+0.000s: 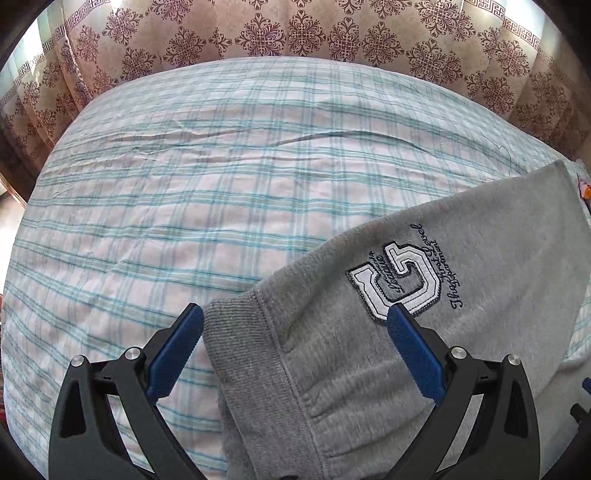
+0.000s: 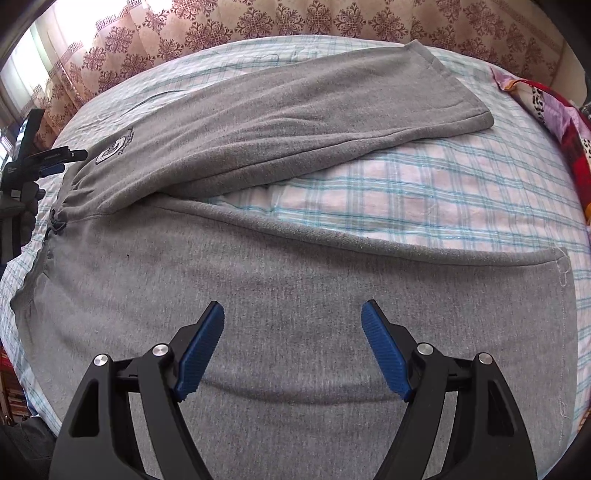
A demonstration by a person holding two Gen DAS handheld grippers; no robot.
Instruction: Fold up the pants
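Grey pants [image 2: 295, 258] lie spread flat on the bed [image 2: 443, 192], on a white and teal plaid sheet. In the right wrist view both legs show: the near leg fills the lower frame, the far leg [image 2: 314, 107] angles toward the upper right, w/ a wedge of bare sheet between them. The waistband [image 2: 55, 221] bunches at the left edge, dark drawstring ends on it.

Right gripper [image 2: 293, 314] hangs over the near leg, fingers [image 2: 201, 350] spread wide, nothing between the blue pads, not pressing the fabric as far as can be seen. Left gripper [image 1: 295, 317] sits at the waist end, fingers [image 1: 177, 354] also wide apart: the ribbed waistband [image 1: 240, 350] lies below the gap, right pad over the fabric just below the logo patch [image 1: 395, 280]. Can't tell if the tips touch the cloth.

No containers in either view.

Left wrist view only: patch up close, a white block letter w/ dark script stitching, plus the ribbing. It cuts off most of both legs. Right wrist view only: both hems, the crotch, the left gripper [image 2: 55, 162] as a small dark shape by the waist, and a red/purple patterned cloth [image 2: 554, 122] at the bed's right edge. Both views show the patterned curtain [image 1: 295, 29] behind the bed.
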